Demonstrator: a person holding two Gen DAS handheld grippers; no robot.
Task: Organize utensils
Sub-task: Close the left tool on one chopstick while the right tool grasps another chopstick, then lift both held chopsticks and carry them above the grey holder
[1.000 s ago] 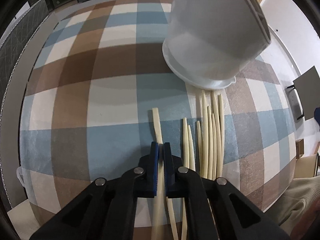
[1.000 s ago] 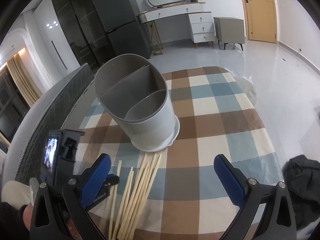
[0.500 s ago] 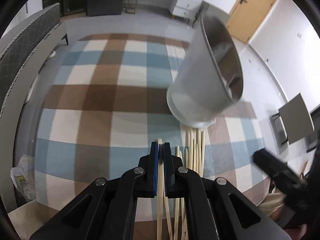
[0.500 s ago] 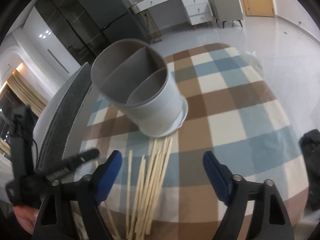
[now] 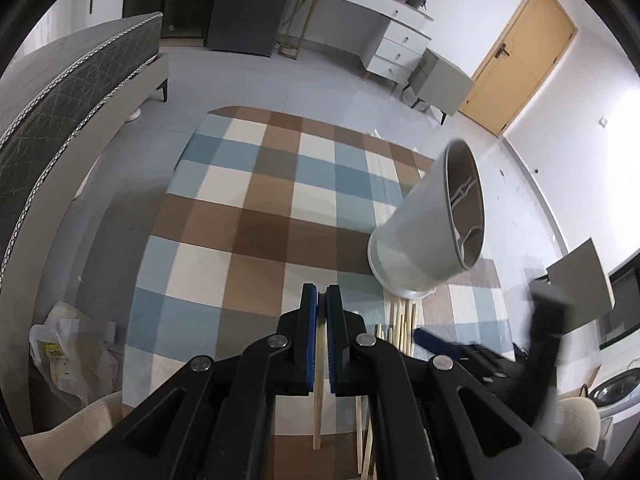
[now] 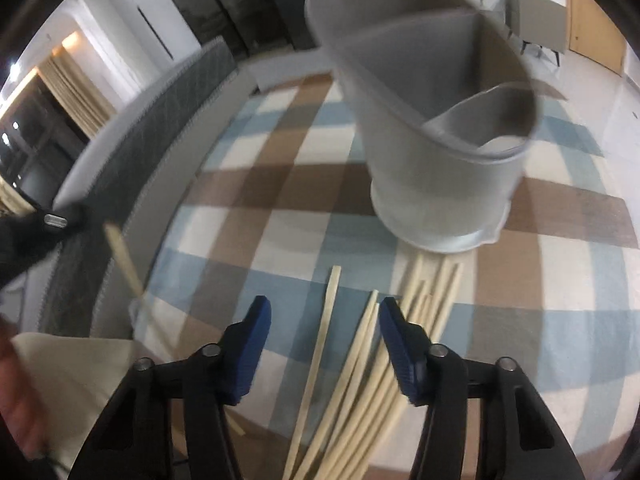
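Note:
My left gripper (image 5: 321, 294) is shut on one pale wooden chopstick (image 5: 319, 380), lifted well above the checked tablecloth (image 5: 256, 216); the stick also shows at the left of the right wrist view (image 6: 125, 261). A grey divided utensil holder (image 5: 430, 228) stands on the cloth, seen close in the right wrist view (image 6: 432, 120). Several chopsticks (image 6: 360, 376) lie in a bundle in front of the holder. My right gripper (image 6: 325, 320) is open, low over the bundle, its fingers either side of the sticks.
A plastic bag (image 5: 68, 348) lies on the floor left of the table. A grey bed (image 5: 60, 92) runs along the left. A dresser (image 5: 384, 28) and a door (image 5: 516, 64) stand at the back.
My left gripper has risen high off the table with the chopstick in it. My right gripper has dropped towards the bundle and its jaws have narrowed around the sticks.

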